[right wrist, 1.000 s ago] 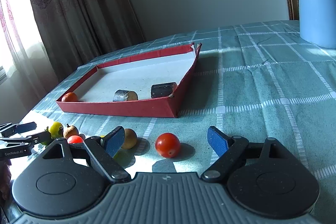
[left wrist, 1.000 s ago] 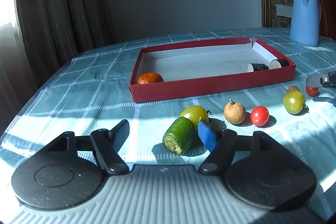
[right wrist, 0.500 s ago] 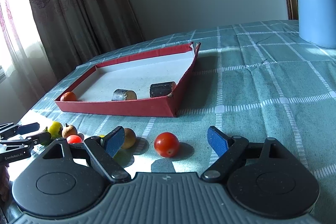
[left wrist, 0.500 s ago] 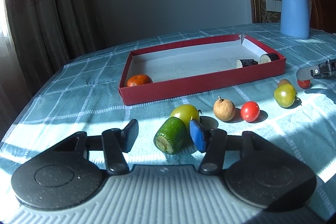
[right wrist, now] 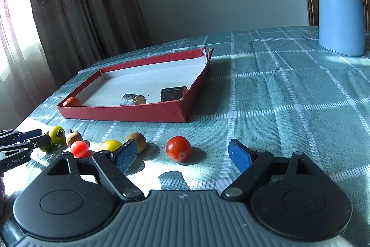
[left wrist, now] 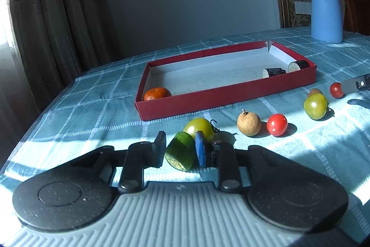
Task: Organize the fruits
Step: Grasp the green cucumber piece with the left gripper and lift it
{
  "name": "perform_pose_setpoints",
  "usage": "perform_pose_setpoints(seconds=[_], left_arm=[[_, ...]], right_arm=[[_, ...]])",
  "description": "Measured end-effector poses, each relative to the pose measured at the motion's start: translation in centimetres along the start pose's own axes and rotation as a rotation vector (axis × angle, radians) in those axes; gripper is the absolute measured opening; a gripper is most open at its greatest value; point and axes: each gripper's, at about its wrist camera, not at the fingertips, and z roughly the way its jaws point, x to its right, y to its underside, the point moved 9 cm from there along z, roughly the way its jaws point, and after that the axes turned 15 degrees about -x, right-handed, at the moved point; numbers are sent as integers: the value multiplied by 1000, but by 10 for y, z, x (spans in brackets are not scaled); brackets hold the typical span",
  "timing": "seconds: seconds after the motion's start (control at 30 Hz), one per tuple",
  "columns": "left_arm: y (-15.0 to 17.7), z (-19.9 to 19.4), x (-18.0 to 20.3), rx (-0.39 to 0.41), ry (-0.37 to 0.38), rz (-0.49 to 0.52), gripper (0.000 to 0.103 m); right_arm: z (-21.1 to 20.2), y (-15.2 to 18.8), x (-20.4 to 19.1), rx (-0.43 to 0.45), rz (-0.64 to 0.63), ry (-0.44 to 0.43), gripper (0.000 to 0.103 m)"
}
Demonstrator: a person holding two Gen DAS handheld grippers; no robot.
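Cucumber piece (left wrist: 180, 151) between left tool (left wrist: 180, 148) pads

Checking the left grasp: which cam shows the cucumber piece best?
Left wrist. The cucumber piece lies centred between the left gripper fingers, cut end toward the camera; the jaws have just been closing and the pads look to be on it. In the right wrist view only a green sliver shows behind the left gripper's fingers.
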Motion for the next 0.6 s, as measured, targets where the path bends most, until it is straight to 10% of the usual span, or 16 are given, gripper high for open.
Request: perform_pose_setpoints(seconds=[0.6], left_arm=[[-7,-5,-17,3,-114,-146,3]], right_arm=[[-8,12,4,19,31,82,92]])
